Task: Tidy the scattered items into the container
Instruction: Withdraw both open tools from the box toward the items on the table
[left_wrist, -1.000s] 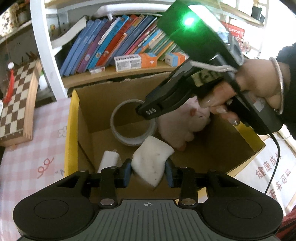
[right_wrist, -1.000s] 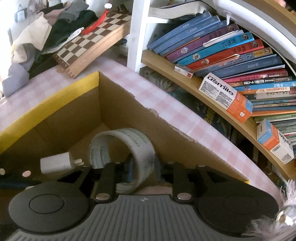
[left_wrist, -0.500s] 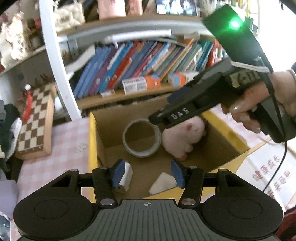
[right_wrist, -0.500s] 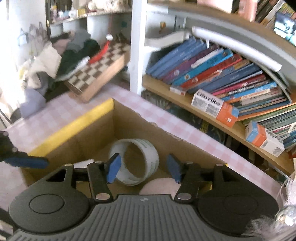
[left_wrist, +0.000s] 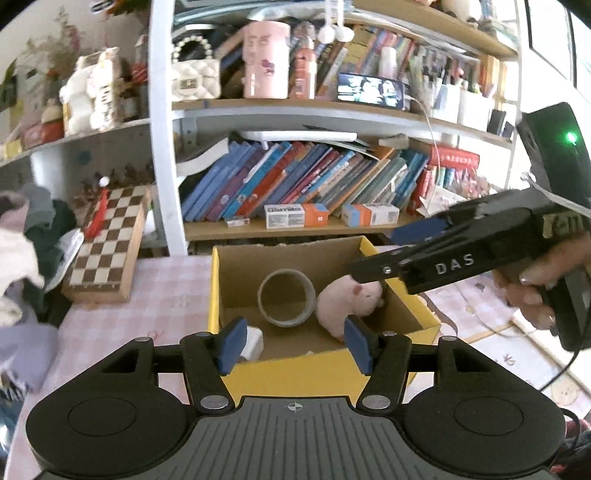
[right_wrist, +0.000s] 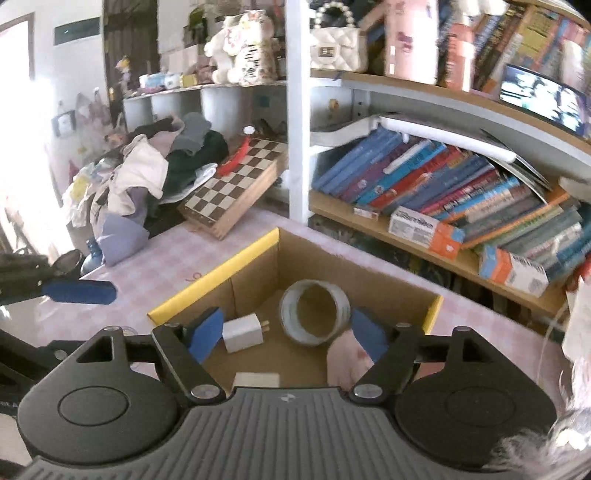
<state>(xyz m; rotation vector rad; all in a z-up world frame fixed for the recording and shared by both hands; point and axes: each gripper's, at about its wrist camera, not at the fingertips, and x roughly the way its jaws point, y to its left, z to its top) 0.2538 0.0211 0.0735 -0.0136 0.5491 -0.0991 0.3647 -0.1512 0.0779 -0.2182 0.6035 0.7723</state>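
Observation:
A yellow-rimmed cardboard box (left_wrist: 216, 295) (right_wrist: 221, 273) stands on the pink checked table. Inside lie a roll of tape (left_wrist: 287, 303) (right_wrist: 314, 311), a pink plush toy (left_wrist: 347, 302) (right_wrist: 347, 356), a white charger plug (left_wrist: 253, 341) (right_wrist: 243, 332) and a white sponge (right_wrist: 256, 378). My left gripper (left_wrist: 293, 345) is open and empty, above the box's near wall. My right gripper (right_wrist: 286, 334) is open and empty above the box; it also shows in the left wrist view (left_wrist: 424, 254), over the box's right side.
A wooden chessboard (left_wrist: 107, 243) (right_wrist: 236, 184) leans at the table's back left beside a pile of clothes (right_wrist: 147, 166). A bookshelf (left_wrist: 295, 184) (right_wrist: 443, 192) with books and small cartons stands right behind the box.
My left gripper let the white sponge go into the box and opened. My right gripper let go of the tape roll. Both grippers have pulled up and back from the box.

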